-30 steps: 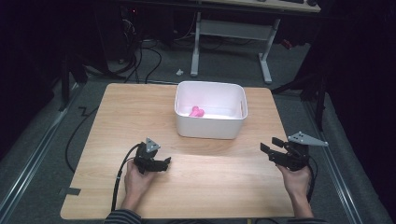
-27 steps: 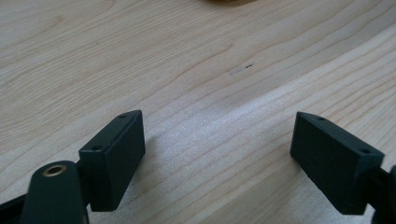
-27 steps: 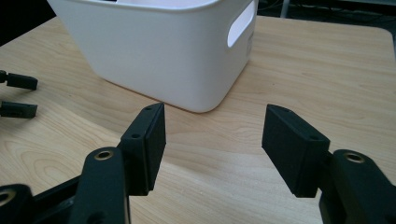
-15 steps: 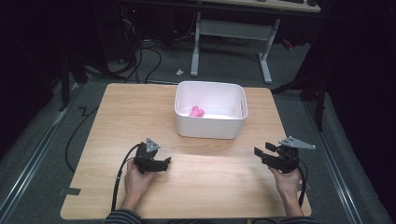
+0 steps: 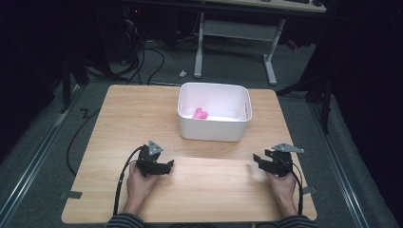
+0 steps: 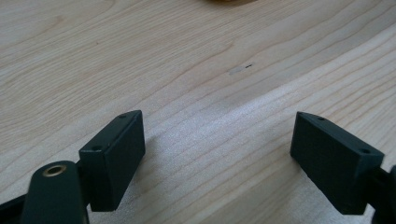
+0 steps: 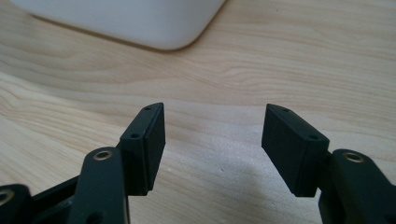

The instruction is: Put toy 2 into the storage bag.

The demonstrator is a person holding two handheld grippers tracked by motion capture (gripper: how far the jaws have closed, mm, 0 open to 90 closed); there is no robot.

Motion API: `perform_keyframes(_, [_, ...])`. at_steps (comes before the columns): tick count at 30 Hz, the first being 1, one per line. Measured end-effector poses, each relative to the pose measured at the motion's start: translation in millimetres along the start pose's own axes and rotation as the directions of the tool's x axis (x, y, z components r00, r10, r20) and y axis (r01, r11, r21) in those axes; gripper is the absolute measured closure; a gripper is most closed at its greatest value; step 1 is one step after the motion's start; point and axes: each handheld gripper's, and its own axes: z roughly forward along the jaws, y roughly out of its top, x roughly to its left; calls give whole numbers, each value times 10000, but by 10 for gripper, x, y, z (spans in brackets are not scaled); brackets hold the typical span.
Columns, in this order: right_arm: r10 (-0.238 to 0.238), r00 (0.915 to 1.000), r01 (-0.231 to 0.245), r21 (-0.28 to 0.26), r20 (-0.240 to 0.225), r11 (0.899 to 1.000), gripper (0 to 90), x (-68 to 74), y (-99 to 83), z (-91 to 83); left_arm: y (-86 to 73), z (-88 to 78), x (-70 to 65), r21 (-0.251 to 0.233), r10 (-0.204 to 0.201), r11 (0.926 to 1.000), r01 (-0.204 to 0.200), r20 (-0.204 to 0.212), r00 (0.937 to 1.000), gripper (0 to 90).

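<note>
Pink object: a small pink soft-looking piece (image 5: 200, 113) lies inside the white rectangular plastic bin (image 5: 214, 130), near its left inner wall; its exact shape is too small to tell.
Bin: it stands on the light wooden table (image 5: 142, 109), at the far middle part, well apart from both grippers.
Left gripper (image 5: 166, 166): low over the bare wood near the front edge, jaws spread wide, nothing between them (image 6: 217, 144).
Right gripper (image 5: 259, 160): jaws spread, holding nothing (image 7: 212, 140); the rounded bin corner (image 7: 140, 21) is ahead of it.
In the way: only bare wood lies between the grippers and the bin.
</note>
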Motion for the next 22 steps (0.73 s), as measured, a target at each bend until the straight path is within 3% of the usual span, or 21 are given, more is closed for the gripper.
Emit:
perform_keyframes(14, [-635,9958,605,474,662,9970,364,-4,-81,173,0,-1,-1,-4,15,10000,-15,15,10000,184])
perform_keyframes(22, [-483,9962,440,593,728,9973,276,-12,-88,168,0,-1,-1,-4,12,10000,-12,18,10000,184])
